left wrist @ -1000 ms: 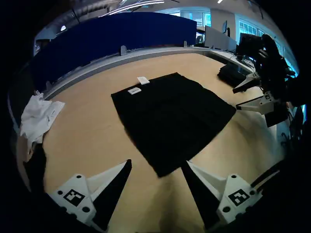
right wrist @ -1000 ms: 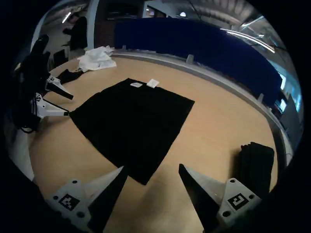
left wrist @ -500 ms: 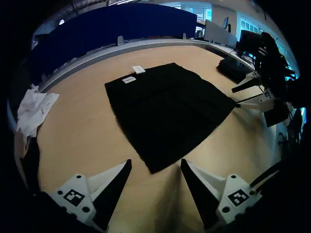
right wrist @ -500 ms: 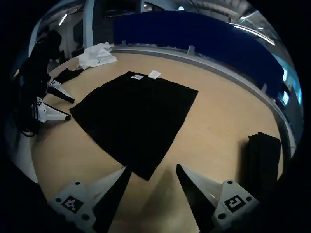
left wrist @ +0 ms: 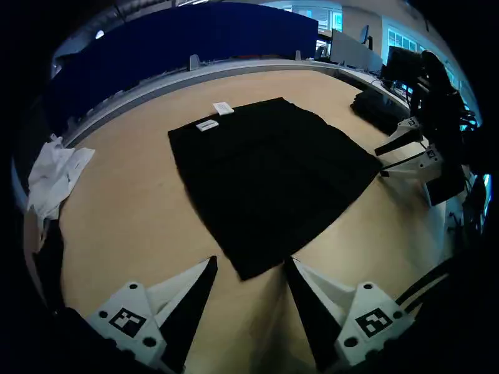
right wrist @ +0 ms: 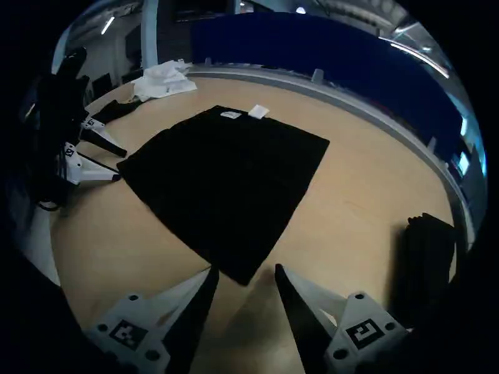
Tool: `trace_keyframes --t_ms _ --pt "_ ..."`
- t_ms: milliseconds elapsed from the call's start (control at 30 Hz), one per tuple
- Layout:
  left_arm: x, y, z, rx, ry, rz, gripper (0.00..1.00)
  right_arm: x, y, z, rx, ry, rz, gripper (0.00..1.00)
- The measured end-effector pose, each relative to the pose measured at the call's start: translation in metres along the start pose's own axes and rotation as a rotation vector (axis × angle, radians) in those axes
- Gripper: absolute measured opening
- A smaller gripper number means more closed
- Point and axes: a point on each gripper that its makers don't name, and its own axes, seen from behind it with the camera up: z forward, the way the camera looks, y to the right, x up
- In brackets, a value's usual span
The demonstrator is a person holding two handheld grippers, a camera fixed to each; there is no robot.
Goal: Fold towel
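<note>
A black towel lies spread flat on the wooden table, with two white labels at its far corner. In the left gripper view, my left gripper stands open with the towel's near corner lying between its fingertips. The right gripper shows farther off at the towel's right corner. In the right gripper view, the towel reaches toward my right gripper, which is open with a corner between its tips. The left gripper sits at the towel's left corner.
A crumpled white cloth and a dark cloth lie near the table's edge. A folded black stack rests on the table beyond the right gripper. A blue partition runs along the far side.
Both grippers have crept closer to their towel corners, and the gap between each pair of fingers has narrowed a little. The towel lies as before.
</note>
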Motion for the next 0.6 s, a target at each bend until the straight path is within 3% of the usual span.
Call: trace_keyframes --t_ms 600 --pt "-0.0023 0.0039 -0.0002 0.002 -0.018 0.006 0.59 -0.0014 -0.0015 0.0016 0.025 -0.004 0.021 0.47"
